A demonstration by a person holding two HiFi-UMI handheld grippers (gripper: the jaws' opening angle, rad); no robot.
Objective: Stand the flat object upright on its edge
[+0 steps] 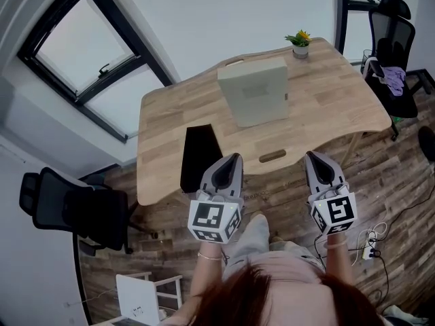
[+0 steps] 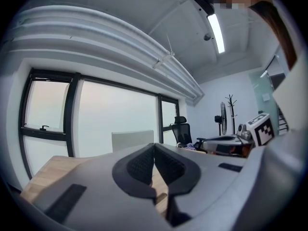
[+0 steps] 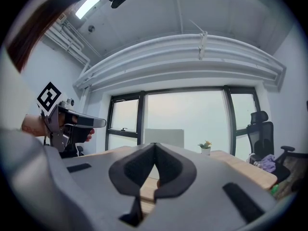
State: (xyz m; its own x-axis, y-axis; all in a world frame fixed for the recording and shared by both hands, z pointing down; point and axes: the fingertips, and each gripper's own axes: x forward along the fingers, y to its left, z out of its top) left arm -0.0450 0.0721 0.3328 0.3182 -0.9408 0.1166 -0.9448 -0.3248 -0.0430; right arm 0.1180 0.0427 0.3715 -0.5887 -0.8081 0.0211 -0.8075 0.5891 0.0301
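A pale beige flat box (image 1: 253, 90) stands upright on its edge in the middle of the wooden table (image 1: 326, 100). It shows as an upright slab in the left gripper view (image 2: 132, 140) and in the right gripper view (image 3: 164, 137). My left gripper (image 1: 234, 157) is shut and empty. It hangs over the floor just off the table's front edge, pointing at the box. My right gripper (image 1: 313, 155) is shut and empty too, level with the left one and to its right. Both sets of pads meet with nothing between them (image 2: 154, 146) (image 3: 154, 145).
A black flat pad (image 1: 199, 156) lies at the table's front left, and a small potted plant (image 1: 300, 44) stands at the far edge. Black office chairs stand at the left (image 1: 75, 209) and the far right (image 1: 394, 39). A power strip (image 1: 370, 251) lies on the wooden floor.
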